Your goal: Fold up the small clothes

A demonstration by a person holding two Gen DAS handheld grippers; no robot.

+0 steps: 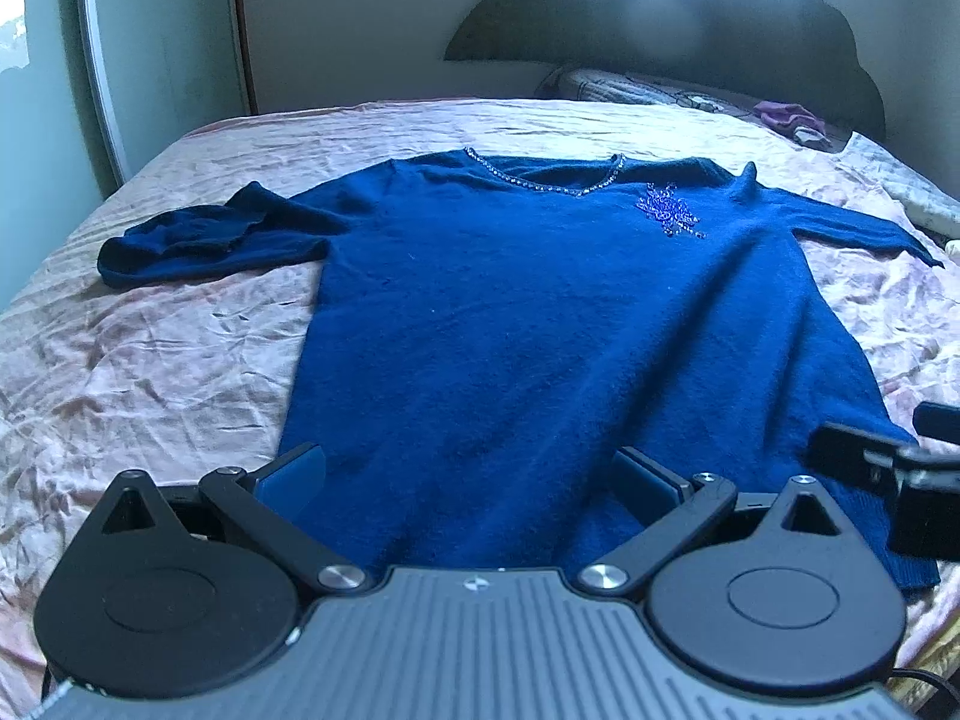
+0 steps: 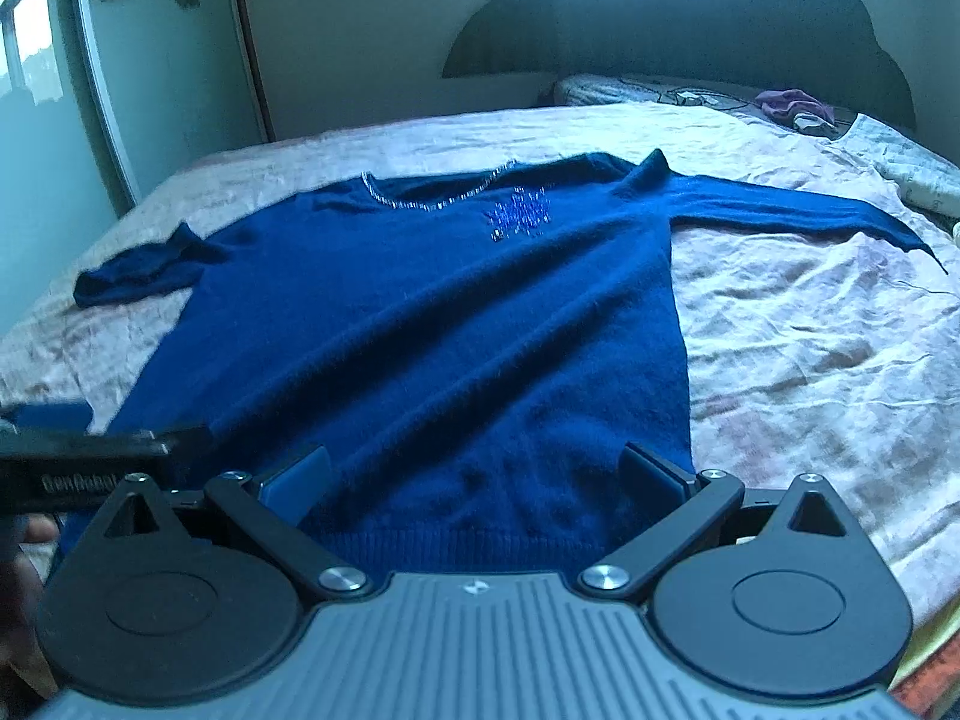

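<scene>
Across the pink bedsheet [image 1: 150,360] I see the blue sweater [image 1: 510,312] spread flat, front up, neckline toward twelve o'clock and hem toward six, right under both tools. My left gripper [image 1: 474,474] hangs over the hem, its jaws wide apart with only knit fabric showing between the blue pads and nothing clamped. My right gripper [image 2: 480,474] also has its jaws spread as far as they go, the ribbed hem band lying just ahead of its body, not pinched.

From the left wrist camera I get the left sleeve [image 1: 198,240] best: it lies crumpled and doubled back at about ten o'clock. The right sleeve trails off toward two o'clock and is cut short near the picture's edge. At three o'clock the dark tip of the other tool pokes in beside the sweater's lower corner.

From the right wrist camera the right sleeve [image 2: 798,210] runs out straight and long toward two o'clock, fully visible to the cuff. The beaded neckline [image 2: 432,195] and the sequin patch [image 2: 519,213] sit at about twelve. At nine o'clock the left tool enters, with printed lettering I cannot make out fully. A purple cloth [image 2: 792,105] rests by the headboard [image 2: 660,30] at one o'clock.
</scene>
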